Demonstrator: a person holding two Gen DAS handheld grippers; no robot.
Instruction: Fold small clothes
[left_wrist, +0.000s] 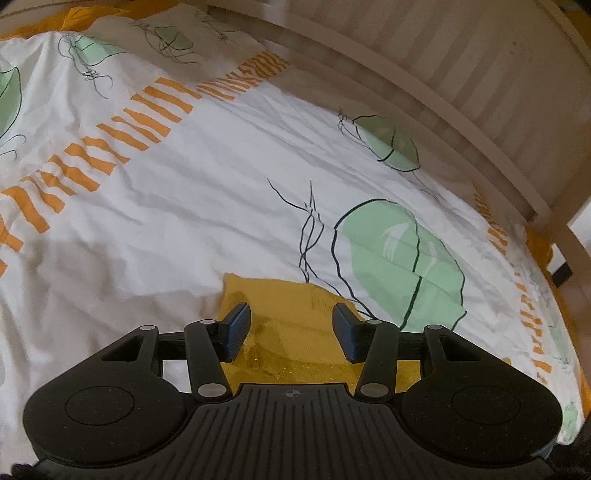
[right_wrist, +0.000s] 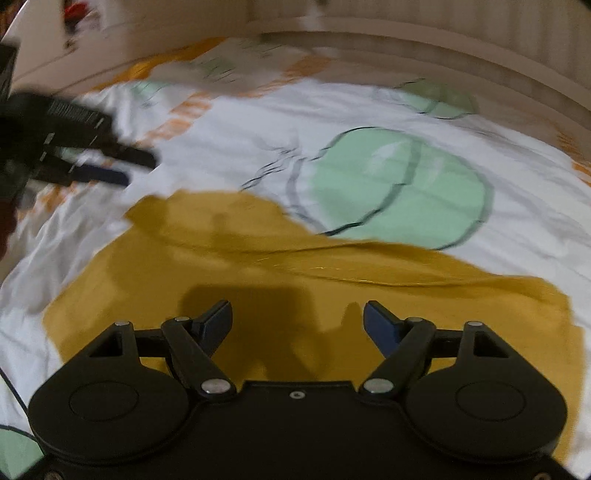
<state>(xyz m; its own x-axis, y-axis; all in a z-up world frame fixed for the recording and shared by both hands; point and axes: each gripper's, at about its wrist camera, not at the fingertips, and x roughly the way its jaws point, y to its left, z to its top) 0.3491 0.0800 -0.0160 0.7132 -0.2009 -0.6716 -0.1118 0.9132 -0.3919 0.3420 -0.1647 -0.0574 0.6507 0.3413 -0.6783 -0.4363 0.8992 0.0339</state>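
Note:
A mustard-yellow garment (right_wrist: 258, 266) lies flat on the bed, with a fold crease across its middle. In the left wrist view only its upper corner (left_wrist: 288, 332) shows between and below the fingers. My left gripper (left_wrist: 291, 317) is open and empty, hovering just above that corner. My right gripper (right_wrist: 297, 317) is open and empty, low over the near part of the garment. The left gripper also shows, blurred, in the right wrist view (right_wrist: 122, 170) at the far left, above the garment's left end.
The bed is covered by a white duvet (left_wrist: 166, 221) with green leaf prints and orange stripe bands. A pale wooden slatted footboard (left_wrist: 480, 92) runs along the far edge. The bed's right edge (left_wrist: 554, 295) drops to the floor.

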